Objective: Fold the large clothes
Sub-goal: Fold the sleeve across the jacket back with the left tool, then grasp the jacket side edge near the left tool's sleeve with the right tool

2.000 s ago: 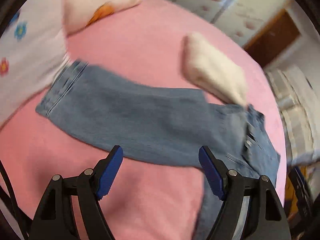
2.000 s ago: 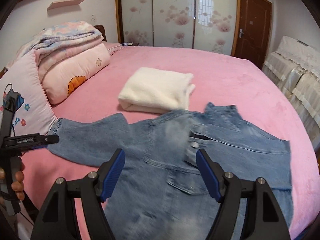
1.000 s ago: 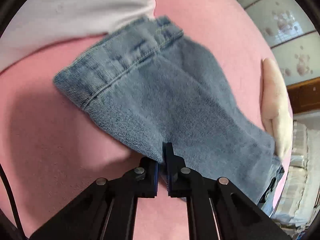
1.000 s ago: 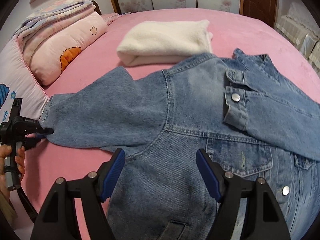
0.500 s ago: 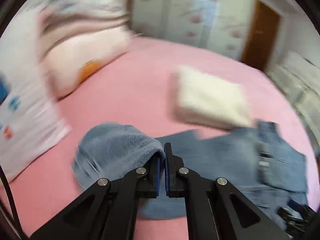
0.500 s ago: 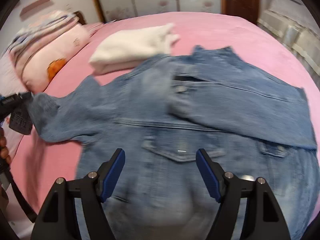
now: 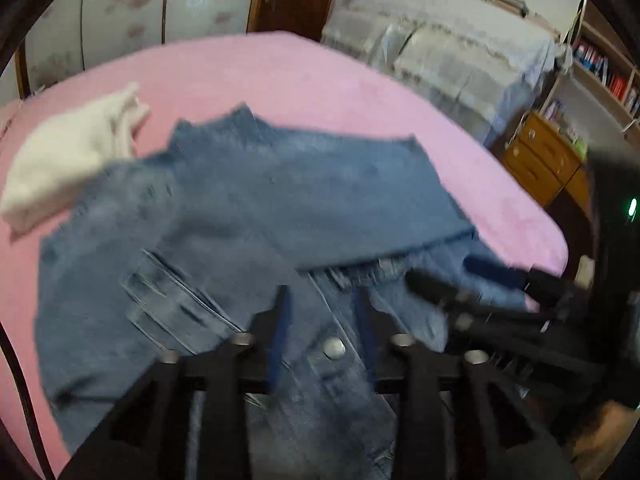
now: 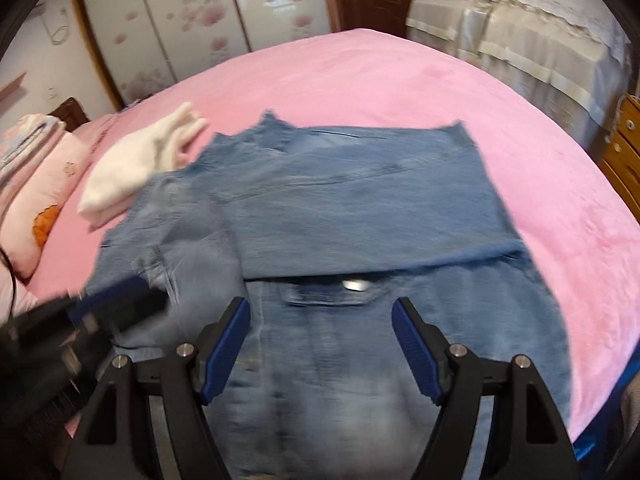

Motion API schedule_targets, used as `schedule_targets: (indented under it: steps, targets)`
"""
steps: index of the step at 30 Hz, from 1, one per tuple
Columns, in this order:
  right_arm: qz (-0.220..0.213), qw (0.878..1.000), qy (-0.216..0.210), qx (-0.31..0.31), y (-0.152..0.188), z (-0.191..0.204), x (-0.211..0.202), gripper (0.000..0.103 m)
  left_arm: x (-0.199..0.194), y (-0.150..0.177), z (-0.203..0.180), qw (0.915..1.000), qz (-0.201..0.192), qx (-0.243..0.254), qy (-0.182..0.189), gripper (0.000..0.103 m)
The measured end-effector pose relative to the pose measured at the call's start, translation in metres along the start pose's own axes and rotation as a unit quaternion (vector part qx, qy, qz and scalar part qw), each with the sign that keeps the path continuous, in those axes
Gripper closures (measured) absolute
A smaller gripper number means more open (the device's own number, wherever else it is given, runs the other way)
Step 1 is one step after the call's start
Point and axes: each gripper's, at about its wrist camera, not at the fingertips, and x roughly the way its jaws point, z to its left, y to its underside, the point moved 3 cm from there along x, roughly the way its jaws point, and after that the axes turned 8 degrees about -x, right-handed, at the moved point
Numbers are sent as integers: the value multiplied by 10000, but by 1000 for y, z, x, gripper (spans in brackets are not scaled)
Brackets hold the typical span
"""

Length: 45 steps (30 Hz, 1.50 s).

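Note:
A blue denim jacket lies spread on the pink bed, with both sleeves folded across its body. It also shows in the right wrist view. My left gripper hovers just above the jacket's front near a metal button; its jaws stand partly open and hold nothing. It shows blurred at the left of the right wrist view. My right gripper is wide open and empty above the jacket's lower front, and shows in the left wrist view.
A folded white garment lies on the bed left of the jacket. Pink pillows sit at far left. A covered sofa and a wooden drawer unit stand beyond the bed's right edge.
My left gripper carried the left sleeve across onto the jacket body, opened and let it go. The jacket now lies with that sleeve folded in. The right gripper stayed open.

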Motion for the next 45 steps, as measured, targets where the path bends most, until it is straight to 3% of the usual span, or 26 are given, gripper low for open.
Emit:
schedule_targets:
  steps: [2,5,9,15,20,24,28,34,36,37,42,43,44,45]
  targets:
    - [61,10000,20,17,6,-14,4,29,-1,11,0,10000,48,-1,-51,48]
    - [120,9999,-69,12,13,-19,9,29,-16,18,0,10000,-17,-9,-73,46]
    - [121,9994,-320,-61,15,-11,13,29,-46,22,4,9989,-320,-232,-254,35]
    - [-98,9961,-733,-480,13,25,4,29,-85,42,50,9914,-578,-1060,-512,33]
    - [-308,9869,-1134,-1102,18,62,-4,29,-88,76,92,9799,-293,-1842,-704,33]
    - [-579,9688,-1121,-2135,35,103,-4,29,-85,96,115,9717,-130,-2191,-874,33]
    - [-734,9373,-682,-3338,63,146,8,29,-82,104,128,9674,-102,-2375,-877,33]
    - [-649,9123,92,-4042,76,181,42,30,-77,108,140,9614,-92,-2619,-842,33]
    - [-645,9084,257,-4122,75,185,49,42,-76,109,140,9613,-54,-2620,-847,33]
    - [-595,9079,279,-4140,73,186,52,62,-75,110,141,9613,-22,-2618,-853,33]
    - [-267,9225,141,-3847,59,175,56,75,-72,113,140,9614,52,-2608,-872,33]
    - [-233,9263,12,-3760,53,172,51,80,-71,113,140,9612,50,-2619,-863,33]
    - [-269,9288,-92,-3695,46,169,43,91,-70,112,140,9610,47,-2628,-855,33]
    - [-370,9287,-181,-3684,37,167,32,91,-69,112,139,9611,45,-2629,-842,33]
